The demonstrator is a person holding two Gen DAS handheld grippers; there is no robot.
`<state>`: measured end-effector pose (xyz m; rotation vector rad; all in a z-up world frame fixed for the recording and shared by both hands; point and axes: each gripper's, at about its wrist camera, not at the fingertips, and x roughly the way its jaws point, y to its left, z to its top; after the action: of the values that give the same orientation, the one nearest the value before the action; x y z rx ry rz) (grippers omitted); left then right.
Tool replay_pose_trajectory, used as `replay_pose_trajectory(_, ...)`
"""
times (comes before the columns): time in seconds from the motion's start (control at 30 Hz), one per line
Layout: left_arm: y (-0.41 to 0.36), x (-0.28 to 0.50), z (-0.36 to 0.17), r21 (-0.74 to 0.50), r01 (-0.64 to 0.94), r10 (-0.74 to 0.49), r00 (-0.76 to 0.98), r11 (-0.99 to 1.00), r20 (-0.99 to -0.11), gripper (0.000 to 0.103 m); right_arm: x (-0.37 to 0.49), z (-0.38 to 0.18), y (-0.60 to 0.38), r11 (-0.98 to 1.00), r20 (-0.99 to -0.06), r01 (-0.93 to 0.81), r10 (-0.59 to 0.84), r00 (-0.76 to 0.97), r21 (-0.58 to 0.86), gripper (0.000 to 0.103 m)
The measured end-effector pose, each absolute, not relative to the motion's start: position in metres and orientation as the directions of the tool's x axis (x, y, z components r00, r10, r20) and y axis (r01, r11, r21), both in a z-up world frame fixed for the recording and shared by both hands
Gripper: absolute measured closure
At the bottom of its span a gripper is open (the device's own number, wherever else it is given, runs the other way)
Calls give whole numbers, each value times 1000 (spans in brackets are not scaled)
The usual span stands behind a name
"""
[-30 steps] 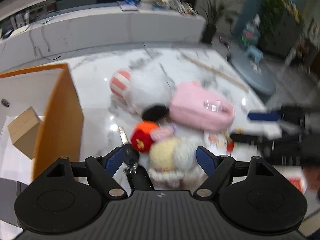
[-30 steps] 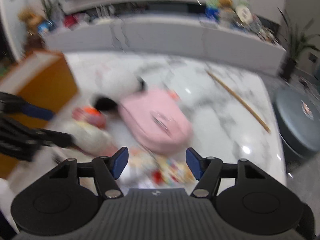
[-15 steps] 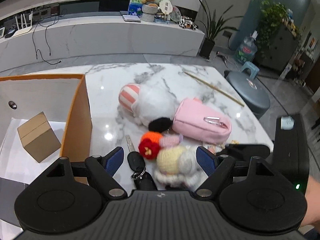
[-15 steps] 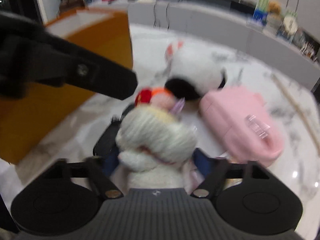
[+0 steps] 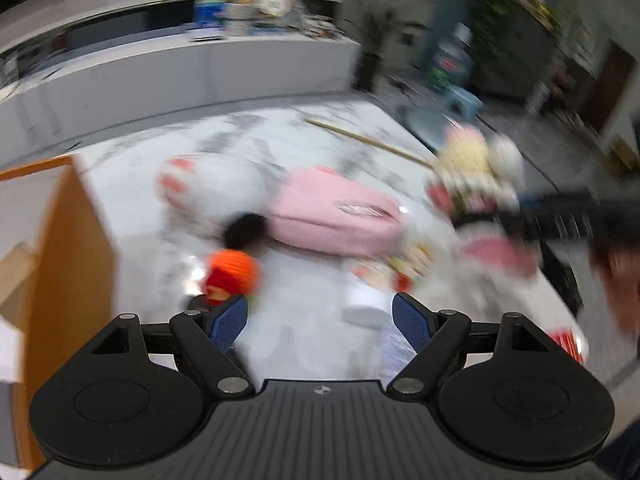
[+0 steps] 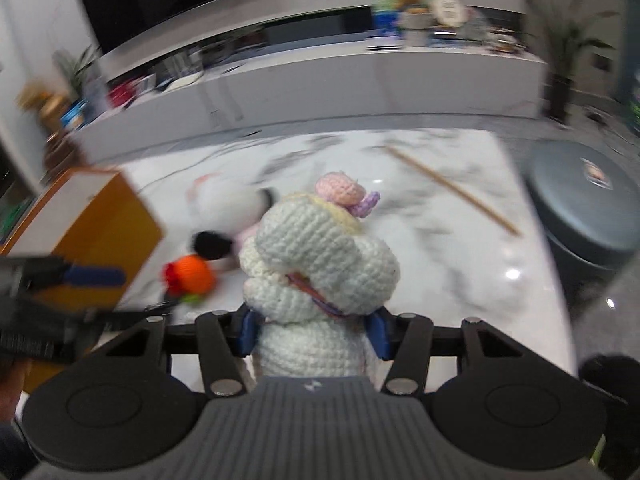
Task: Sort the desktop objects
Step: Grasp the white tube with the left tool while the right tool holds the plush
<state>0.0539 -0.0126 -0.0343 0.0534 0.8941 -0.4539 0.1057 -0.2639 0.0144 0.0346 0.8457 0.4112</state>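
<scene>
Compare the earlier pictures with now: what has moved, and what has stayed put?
The right hand-held gripper is closing on the crocheted doll and has lifted it off the table. The pink pouch, orange toy and orange box stayed put.

The right gripper (image 6: pixel 313 330) tilts downward, its jaws closing on a knitted doll (image 6: pixel 320 272) that fills the gap, both blue pads pressed into its sides. The left gripper (image 5: pixel 320 320) also tilts downward, jaws wide apart with nothing between them. In the left view, a blurred hand (image 5: pixel 618 284) shows behind the right gripper
</scene>
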Motion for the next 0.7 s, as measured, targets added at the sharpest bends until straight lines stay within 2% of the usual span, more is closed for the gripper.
replay_pose_trajectory(0.1,-44,35,-45,-49,510,-361,534,859,-764,13,107,9,-280,930,-721,-311,351,598,196,47)
replay_pose_trajectory(0.2,-67,22,-65,40,583,-330,514,812,-791,21,102,10,-288,930,-722,-311,351,596,196,47)
replay_pose_trajectory(0.23,-70,21,-72,43,594,-324,497,804,-805,28,102,10,-289,929,-721,-313,355,595,198,47)
replay_pose_trajectory(0.27,-71,20,-79,33,602,-324,474,798,-819,39,101,12,-290,927,-719,-316,359,595,202,47)
replay_pose_trajectory(0.33,-74,23,-90,9,606,-323,437,795,-839,50,99,16,-292,921,-709,-324,375,598,214,47)
replay_pose_trajectory(0.5,-74,24,-101,7,605,-326,438,796,-838,53,95,26,-298,906,-682,-352,412,604,235,46)
replay_pose_trajectory(0.57,-73,24,-99,10,599,-324,446,801,-834,72,94,27,-298,902,-678,-361,421,602,238,46)
replay_pose_trajectory(0.7,-68,27,-96,-14,575,-326,444,818,-835,74,96,27,-298,899,-682,-369,424,595,237,46)
